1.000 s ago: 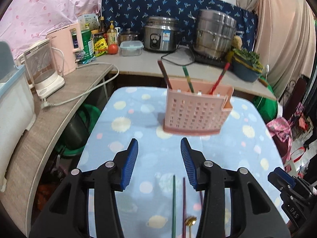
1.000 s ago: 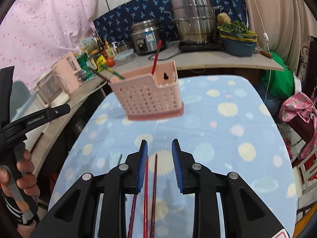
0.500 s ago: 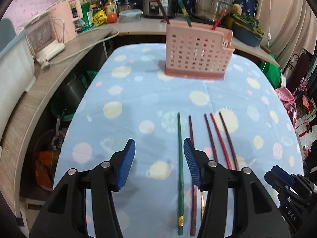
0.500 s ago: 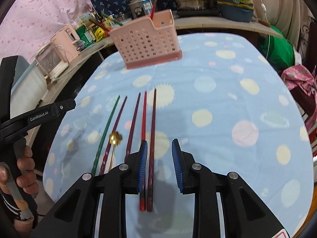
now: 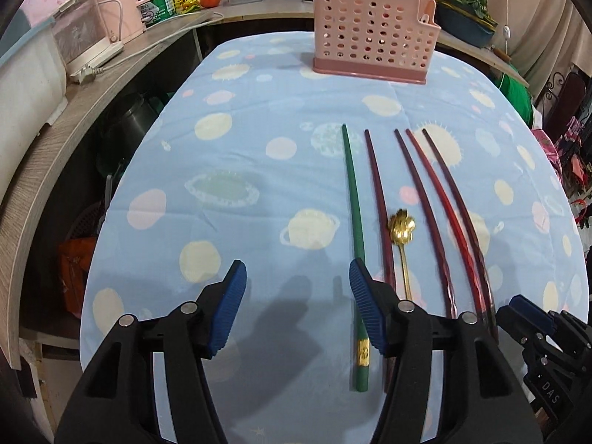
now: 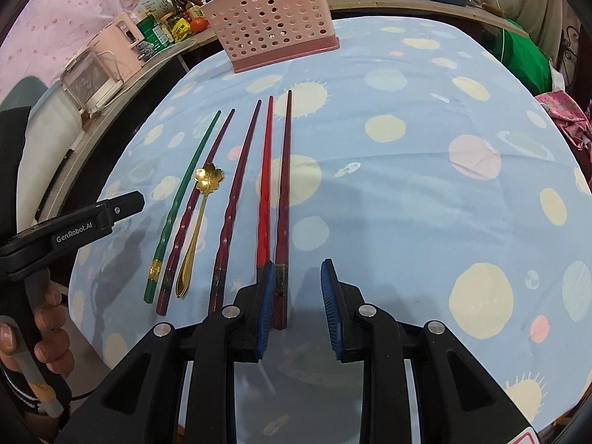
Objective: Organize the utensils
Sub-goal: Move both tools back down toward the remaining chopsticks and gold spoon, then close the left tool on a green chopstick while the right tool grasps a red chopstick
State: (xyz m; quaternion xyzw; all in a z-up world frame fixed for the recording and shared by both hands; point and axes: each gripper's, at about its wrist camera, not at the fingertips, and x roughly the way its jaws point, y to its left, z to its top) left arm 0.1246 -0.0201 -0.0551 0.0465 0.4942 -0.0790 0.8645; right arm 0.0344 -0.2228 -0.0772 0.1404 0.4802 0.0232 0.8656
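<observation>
Five chopsticks (image 6: 263, 185) and a gold spoon (image 6: 201, 211) lie side by side on the tabletop (image 6: 425, 192). Both the left gripper (image 5: 294, 307) and the right gripper (image 6: 298, 309) are spread wide, holding nothing. The pink basket (image 5: 372, 33) stands at the far end.

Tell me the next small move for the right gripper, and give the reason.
Probably shift the right gripper slightly left and down so its open jaws straddle the dark brown chopstick, then close. That chopstick lies flat on the blue planet-print tablecloth, just beside the left finger, and the pink perforated utensil basket waits beyond.
</observation>
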